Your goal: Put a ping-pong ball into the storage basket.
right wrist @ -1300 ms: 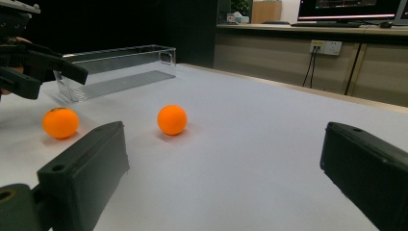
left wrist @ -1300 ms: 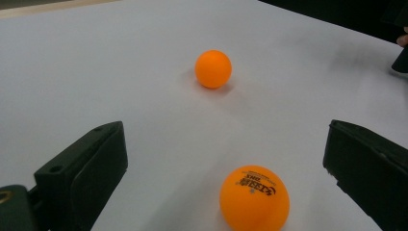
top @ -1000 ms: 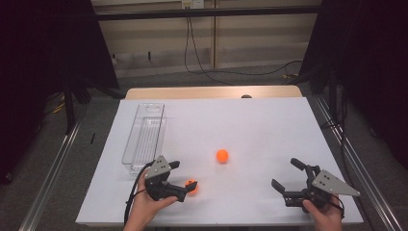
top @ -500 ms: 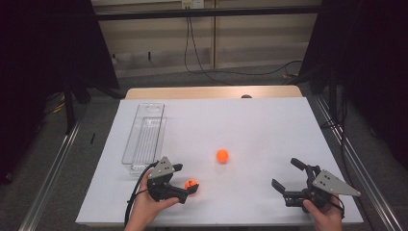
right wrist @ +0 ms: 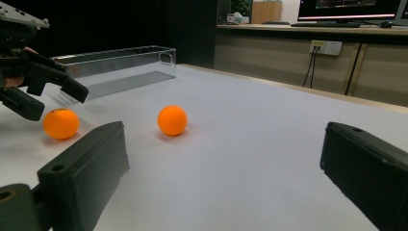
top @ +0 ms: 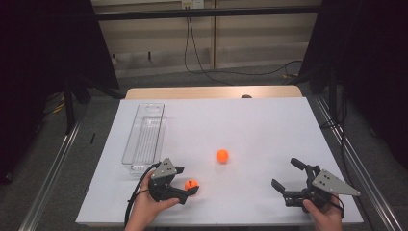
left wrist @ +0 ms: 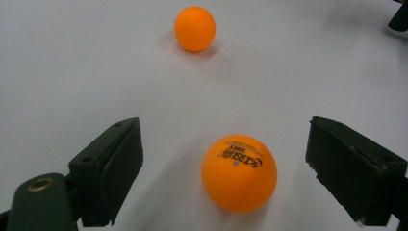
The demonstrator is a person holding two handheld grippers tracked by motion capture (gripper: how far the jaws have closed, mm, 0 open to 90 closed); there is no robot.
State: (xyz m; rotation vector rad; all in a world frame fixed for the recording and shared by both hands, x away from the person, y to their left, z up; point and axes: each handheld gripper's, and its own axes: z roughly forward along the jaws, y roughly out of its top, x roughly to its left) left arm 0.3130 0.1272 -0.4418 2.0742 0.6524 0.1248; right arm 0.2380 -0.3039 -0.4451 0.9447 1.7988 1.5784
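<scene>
The printed ball point(left wrist: 239, 173) sits on the white worktop point(top: 250, 125) between the jaws of my left tool point(top: 187, 185), which stand apart and clear of it. A second ball point(top: 222, 155) lies farther out. My right tool point(top: 288, 175) rests wide apart, well away.

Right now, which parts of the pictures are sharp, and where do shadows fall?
Left gripper view: the printed ball between the open fingers is sharp, with a soft shadow beneath it; the far ball is slightly softer. Right gripper view: the near fingers look blurred, the clear tray fairly crisp. High view: the surroundings are dark and the table evenly lit.
</scene>
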